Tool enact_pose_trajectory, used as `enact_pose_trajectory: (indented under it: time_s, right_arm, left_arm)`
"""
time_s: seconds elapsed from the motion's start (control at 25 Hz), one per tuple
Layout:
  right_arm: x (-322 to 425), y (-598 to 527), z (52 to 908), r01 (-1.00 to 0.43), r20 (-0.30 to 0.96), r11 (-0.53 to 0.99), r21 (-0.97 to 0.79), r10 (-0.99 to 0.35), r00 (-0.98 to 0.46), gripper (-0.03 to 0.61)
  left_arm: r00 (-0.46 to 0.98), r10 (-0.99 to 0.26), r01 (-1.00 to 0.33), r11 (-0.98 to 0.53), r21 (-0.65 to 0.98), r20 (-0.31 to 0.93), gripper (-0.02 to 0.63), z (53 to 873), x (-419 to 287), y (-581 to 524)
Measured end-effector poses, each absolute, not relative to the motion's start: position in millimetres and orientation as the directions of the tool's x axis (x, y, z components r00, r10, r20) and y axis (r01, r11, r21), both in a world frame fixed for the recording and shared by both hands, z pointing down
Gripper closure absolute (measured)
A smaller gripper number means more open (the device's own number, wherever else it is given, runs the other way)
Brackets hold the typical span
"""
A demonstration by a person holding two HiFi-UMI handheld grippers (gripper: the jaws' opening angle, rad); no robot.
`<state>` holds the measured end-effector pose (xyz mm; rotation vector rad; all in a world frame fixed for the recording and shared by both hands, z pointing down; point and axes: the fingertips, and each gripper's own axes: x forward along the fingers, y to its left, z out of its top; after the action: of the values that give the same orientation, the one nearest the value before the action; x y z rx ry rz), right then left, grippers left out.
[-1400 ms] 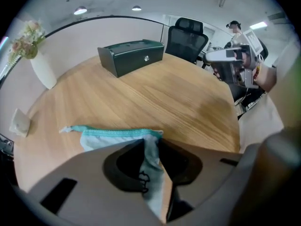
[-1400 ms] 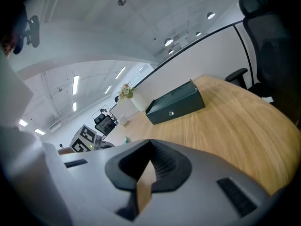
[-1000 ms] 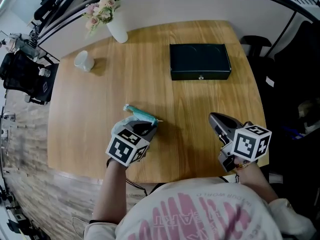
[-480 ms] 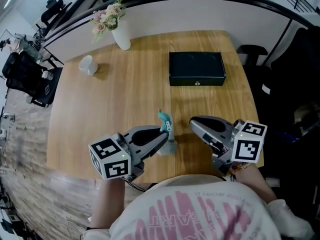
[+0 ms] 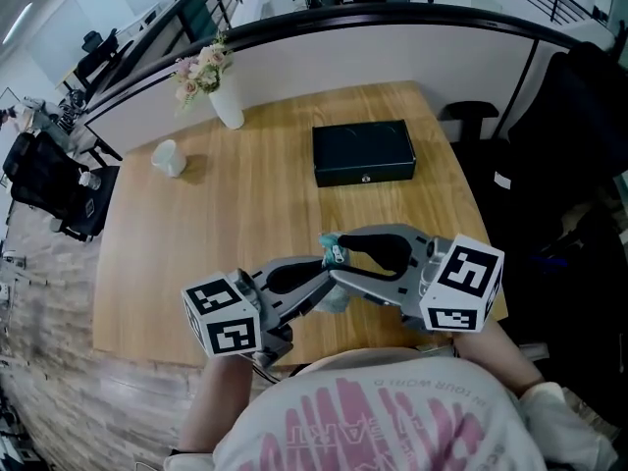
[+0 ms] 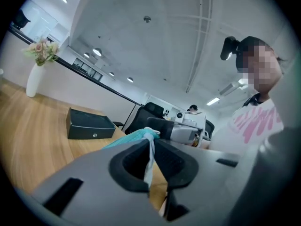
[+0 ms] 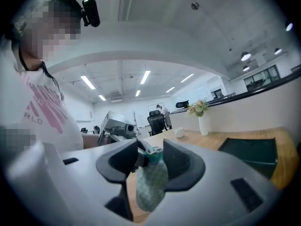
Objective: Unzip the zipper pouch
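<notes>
A teal zipper pouch (image 5: pixel 332 297) hangs above the wooden table's (image 5: pixel 196 234) front edge. My left gripper (image 5: pixel 322 271) is shut on one edge of it; in the left gripper view a strip of the pouch (image 6: pixel 149 157) is pinched between the pads. My right gripper (image 5: pixel 340 254) comes in from the right. Its jaws are opening, one on each side of the pouch's top end, where the zipper pull (image 5: pixel 337 254) sits. In the right gripper view the pouch (image 7: pixel 150 182) dangles between the parted jaws without being pressed.
A black box (image 5: pixel 363 152) lies at the table's far right. A white vase with flowers (image 5: pixel 224 106) and a white cup (image 5: pixel 167 157) stand at the far left. Black chairs (image 5: pixel 49 180) stand off the left side and another (image 5: pixel 471 116) past the right corner.
The left gripper lifted the pouch off the table and carried it right. The right gripper swung left to the pouch, and its jaws went from shut to apart around the top.
</notes>
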<state>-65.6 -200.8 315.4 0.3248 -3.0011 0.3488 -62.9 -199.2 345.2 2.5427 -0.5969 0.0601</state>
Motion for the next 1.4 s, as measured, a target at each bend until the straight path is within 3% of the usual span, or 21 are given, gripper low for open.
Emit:
enact_pose_trajectory:
  time_s: [0.12, 0.16, 0.28, 0.36, 0.56, 0.88, 1.4]
  right_arm:
    - [-67, -193, 312, -0.190, 0.130, 0.961, -0.199, -0.167, -0.977, 0.426]
    - [-67, -190, 312, -0.182, 0.136, 0.962, -0.202, -0.156, -0.978, 0.480]
    - [-68, -178, 308, -0.119, 0.128, 0.960, -0.254, -0.089, -0.988, 0.482]
    - [-68, -171, 301, -0.066, 0.080, 0.946, -0.318, -0.043, -0.996, 0.488]
    - [-65, -163, 287, 0.008, -0.040, 0.898, -0.439, -0.011, -0.999, 0.574]
    - [-73, -149, 285, -0.035, -0.010, 0.915, -0.401, -0.043, -0.999, 0.575]
    - [-70, -149, 302, -0.104, -0.011, 0.859, -0.501, -0.127, -0.992, 0.577]
  left_arm:
    - [0.916, -0.376, -0.395, -0.785, 0.477, 0.139, 0.580, 340, -64, -190]
    - [0.922, -0.364, -0.381, -0.794, 0.474, 0.132, 0.580, 339, -65, -185]
    - [0.939, -0.327, -0.339, -0.820, 0.461, 0.110, 0.581, 333, -67, -169]
    - [0.946, -0.311, -0.316, -0.832, 0.455, 0.088, 0.581, 329, -69, -161]
    - [0.961, -0.271, -0.268, -0.861, 0.433, 0.055, 0.583, 323, -67, -139]
    - [0.954, -0.298, -0.286, -0.861, 0.421, 0.039, 0.583, 318, -71, -126]
    - [0.941, -0.319, -0.340, -0.880, 0.332, 0.116, 0.593, 330, -72, -112]
